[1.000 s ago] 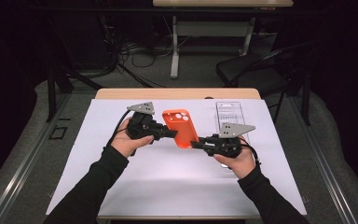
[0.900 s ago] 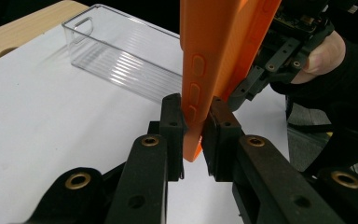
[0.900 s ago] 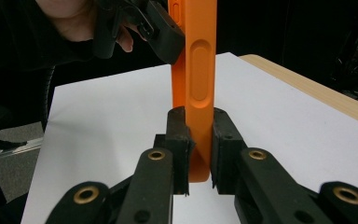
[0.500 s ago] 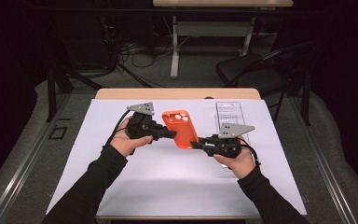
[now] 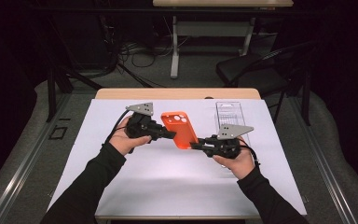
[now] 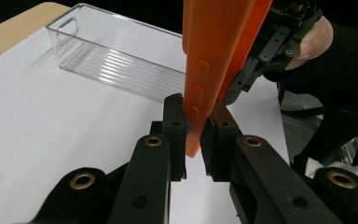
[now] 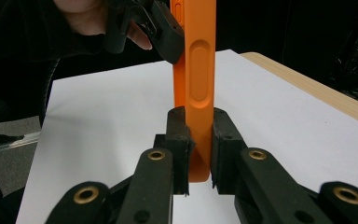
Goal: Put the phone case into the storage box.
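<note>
Above the white-covered tabletop point(image 5: 121, 186), an orange soft-looking phone case with a camera cut-out point(image 5: 180, 129) hangs in the air between the two tools. The left hand-held gripper point(image 5: 172, 135) has its jaws closed on one long edge of the case, near the side buttons, and the right hand-held gripper point(image 5: 193, 146) pinches the opposite edge just as tightly. Neither bite is deep: in both gripper views the pads catch only a narrow strip of rim.

My worry is that shallow hold. If the two hands pull apart or twist against each other, the flexible rim could bend and slide out of one pair of pads, leaving the case swinging from the other or dropping to the tabletop. A clear ribbed plastic bin point(image 5: 230, 116) lies near the right hand; a wide swing could knock it.
</note>
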{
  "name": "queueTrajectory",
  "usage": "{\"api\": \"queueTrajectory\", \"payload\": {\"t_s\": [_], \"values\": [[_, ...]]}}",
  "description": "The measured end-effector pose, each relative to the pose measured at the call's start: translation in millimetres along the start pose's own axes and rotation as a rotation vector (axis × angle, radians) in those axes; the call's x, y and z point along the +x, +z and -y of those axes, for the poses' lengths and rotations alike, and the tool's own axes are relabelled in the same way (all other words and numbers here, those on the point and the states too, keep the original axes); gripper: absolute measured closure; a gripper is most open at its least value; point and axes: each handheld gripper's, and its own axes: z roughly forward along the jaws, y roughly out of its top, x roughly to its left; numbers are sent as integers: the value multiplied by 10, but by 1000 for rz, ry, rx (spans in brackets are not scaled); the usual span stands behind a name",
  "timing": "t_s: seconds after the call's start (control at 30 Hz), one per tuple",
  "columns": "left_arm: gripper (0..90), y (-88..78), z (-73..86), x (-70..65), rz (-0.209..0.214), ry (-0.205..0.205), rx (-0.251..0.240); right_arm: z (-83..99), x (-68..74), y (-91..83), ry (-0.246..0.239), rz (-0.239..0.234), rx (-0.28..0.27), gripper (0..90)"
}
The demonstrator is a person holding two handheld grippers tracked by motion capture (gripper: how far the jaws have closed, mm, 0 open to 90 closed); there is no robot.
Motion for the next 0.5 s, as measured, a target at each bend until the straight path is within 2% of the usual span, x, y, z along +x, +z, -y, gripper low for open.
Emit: {"api": "queueTrajectory", "payload": {"t_s": [0.5], "values": [[812,1,5,20,8,25,1,3,5,9,-12,3,1,802]]}}
